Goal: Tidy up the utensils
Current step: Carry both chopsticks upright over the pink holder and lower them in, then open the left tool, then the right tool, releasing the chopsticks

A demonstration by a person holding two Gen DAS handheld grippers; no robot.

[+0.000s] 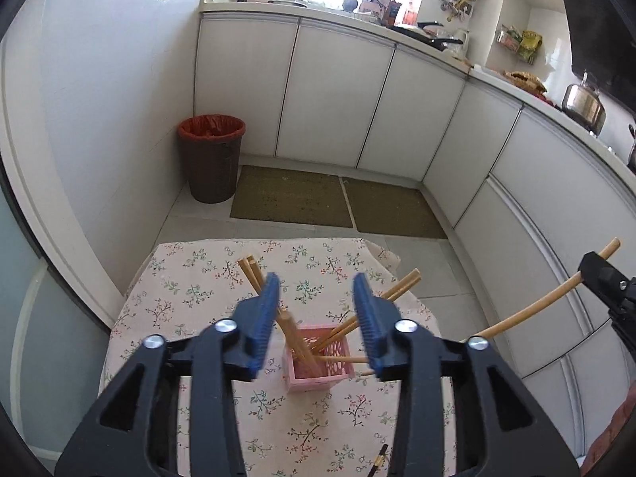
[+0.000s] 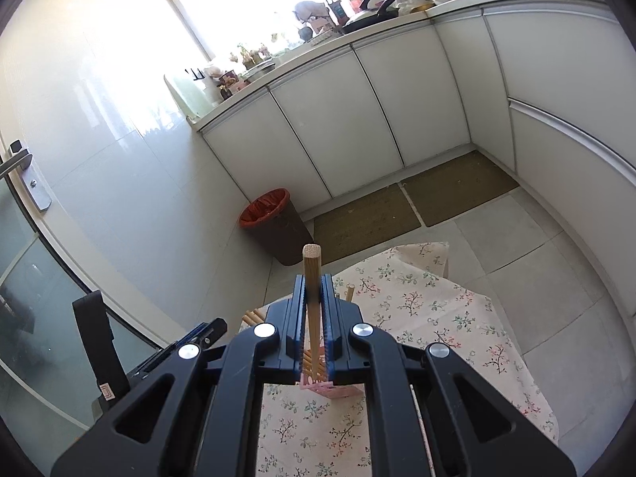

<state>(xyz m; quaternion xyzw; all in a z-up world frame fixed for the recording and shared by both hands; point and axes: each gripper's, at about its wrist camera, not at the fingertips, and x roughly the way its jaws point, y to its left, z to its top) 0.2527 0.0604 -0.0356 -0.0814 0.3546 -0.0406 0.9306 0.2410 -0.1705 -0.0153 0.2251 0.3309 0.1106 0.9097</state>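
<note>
Several chopsticks [image 1: 334,334] already stand in the pink holder [image 1: 318,373] on the floral tablecloth [image 1: 190,290]; left gripper [image 1: 318,318] spread and empty above it, right gripper [image 2: 314,318] pinching another chopstick [image 2: 312,274], not yet placed

We are in a home kitchen: white cabinets [image 1: 334,95] run under a counter [image 1: 489,73] crowded with a pan [image 1: 433,37] and kettle [image 1: 582,105], a lined bin [image 1: 210,159] stands left of the cabinets, and mats [image 1: 290,196] lie before them.

floral-clothed table [image 1: 206,298] bears pink holder [image 1: 318,369], perhaps a chopstick [image 1: 379,463].
</note>
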